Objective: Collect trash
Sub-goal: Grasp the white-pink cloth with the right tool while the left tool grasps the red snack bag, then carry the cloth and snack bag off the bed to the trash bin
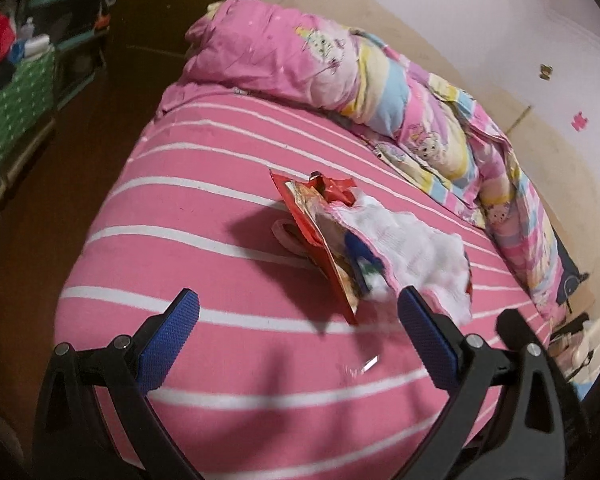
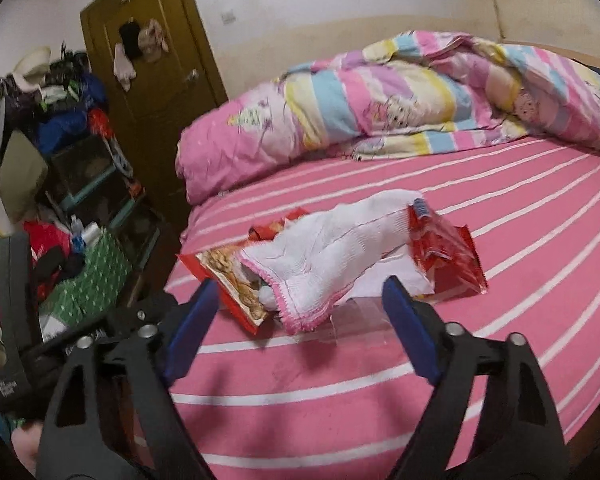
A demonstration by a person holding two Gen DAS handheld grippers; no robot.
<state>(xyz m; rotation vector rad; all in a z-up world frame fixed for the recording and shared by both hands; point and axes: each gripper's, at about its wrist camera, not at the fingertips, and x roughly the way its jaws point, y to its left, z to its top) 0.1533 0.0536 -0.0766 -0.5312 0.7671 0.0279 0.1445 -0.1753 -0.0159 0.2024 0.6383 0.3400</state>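
Pink striped bed (image 2: pixel 420 360), rumpled quilt (image 2: pixel 380 96) along the far side. Mid-bed, a small litter heap: soft white cloth (image 2: pixel 324 256) draped over red snack wrappers (image 2: pixel 448 252), clear film (image 2: pixel 360 320) nearest. All likely light; wrappers crinkly, slippery, easily crushed; film flimsy, hard to pinch flat. Best taken by a raised wrapper edge or a bunched cloth fold. Left gripper (image 1: pixel 298 318) wide open, empty, short of the heap. Right gripper (image 2: pixel 298 304) open, nothing gripped.
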